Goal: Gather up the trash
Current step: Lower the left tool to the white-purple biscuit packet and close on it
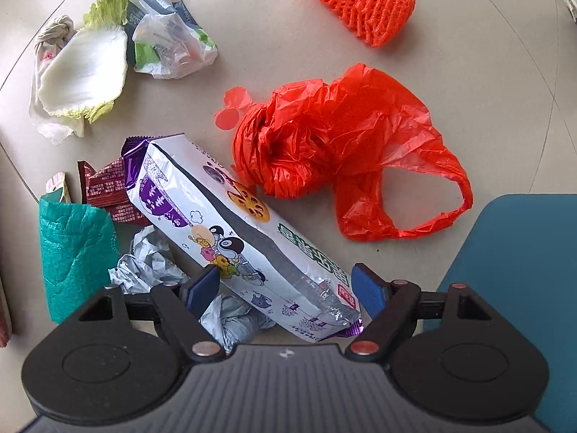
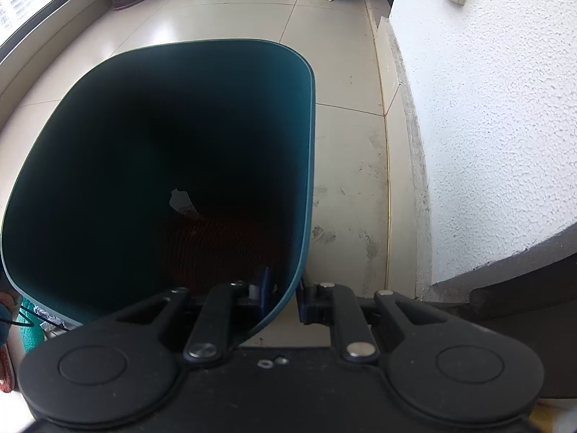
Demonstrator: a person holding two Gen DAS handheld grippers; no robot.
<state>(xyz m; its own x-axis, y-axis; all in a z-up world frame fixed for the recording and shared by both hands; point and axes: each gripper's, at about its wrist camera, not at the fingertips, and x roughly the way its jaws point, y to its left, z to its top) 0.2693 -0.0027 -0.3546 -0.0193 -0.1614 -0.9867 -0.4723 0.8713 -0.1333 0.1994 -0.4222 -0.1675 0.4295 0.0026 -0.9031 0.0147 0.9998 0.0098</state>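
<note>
Left gripper (image 1: 286,290) wide around snack bag (image 1: 230,231), right gripper (image 2: 283,297) clamping bin (image 2: 308,144)

Black left gripper (image 1: 288,290), blue pads (image 1: 369,288) (ribbed), silver rivets

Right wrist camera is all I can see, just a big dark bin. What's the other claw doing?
Observer: The left claw is open and points down, with a white-and-purple snack packet lying between its pads.
Operator: Is it squeezing it?
Observer: Not that I can see; the jaws stand wide on either side of the packet's end.
Operator: Is there more trash?
Observer: Yes, a crumpled red plastic bag lies right beside the packet.
Operator: Is my bin close to it?
Observer: The bin shows as a teal wall at the edge of the left view, next to the red bag's handle.
</note>
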